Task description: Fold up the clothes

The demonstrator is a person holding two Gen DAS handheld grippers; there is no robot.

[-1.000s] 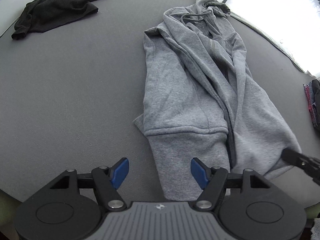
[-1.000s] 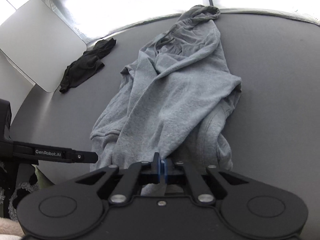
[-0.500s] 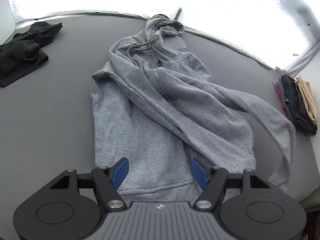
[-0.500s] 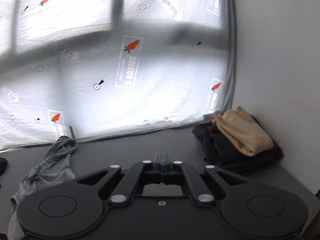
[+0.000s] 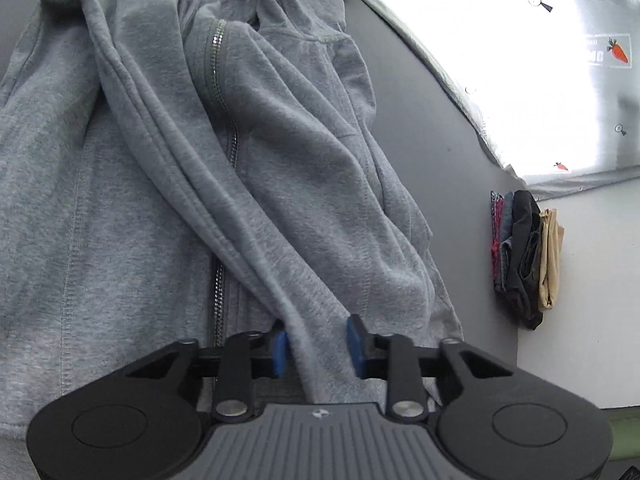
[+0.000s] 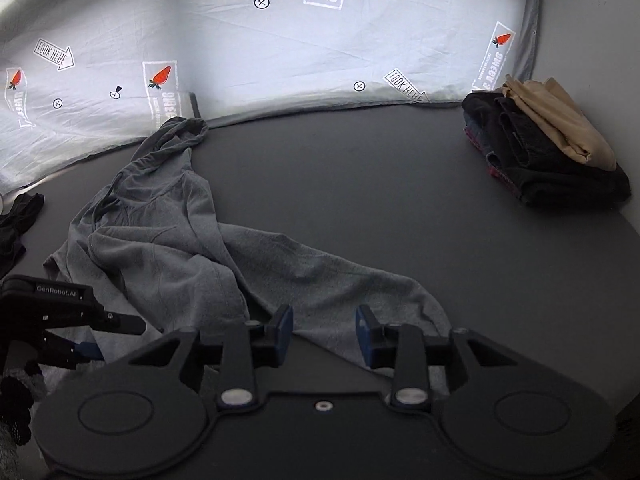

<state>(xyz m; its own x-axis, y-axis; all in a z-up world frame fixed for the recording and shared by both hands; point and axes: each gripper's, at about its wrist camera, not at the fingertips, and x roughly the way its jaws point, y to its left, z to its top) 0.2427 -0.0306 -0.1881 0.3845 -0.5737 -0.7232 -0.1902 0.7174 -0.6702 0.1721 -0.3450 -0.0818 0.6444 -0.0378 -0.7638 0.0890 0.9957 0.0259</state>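
Observation:
A grey zip hoodie (image 5: 168,184) lies spread on the dark table (image 5: 448,184), hood toward the back. My left gripper (image 5: 318,350) is low over its lower front, open, and a folded ridge of the near sleeve runs between its blue pads (image 5: 280,354). In the right wrist view the hoodie (image 6: 160,240) lies to the left, with one sleeve (image 6: 360,280) stretched out to the right. My right gripper (image 6: 325,334) hovers open just above that sleeve's lower edge. The left gripper (image 6: 104,336) shows at the left edge of that view.
A stack of folded clothes (image 6: 552,148), tan piece on top, sits at the table's back right corner by the wall; it is also seen in the left wrist view (image 5: 524,256). A black garment (image 6: 16,224) lies at the far left. A printed white sheet (image 6: 280,40) hangs behind the table.
My right gripper has opened and tipped down from the backdrop toward the stretched-out sleeve. My left gripper has moved in low over the hoodie, and its jaws have narrowed around the sleeve fold.

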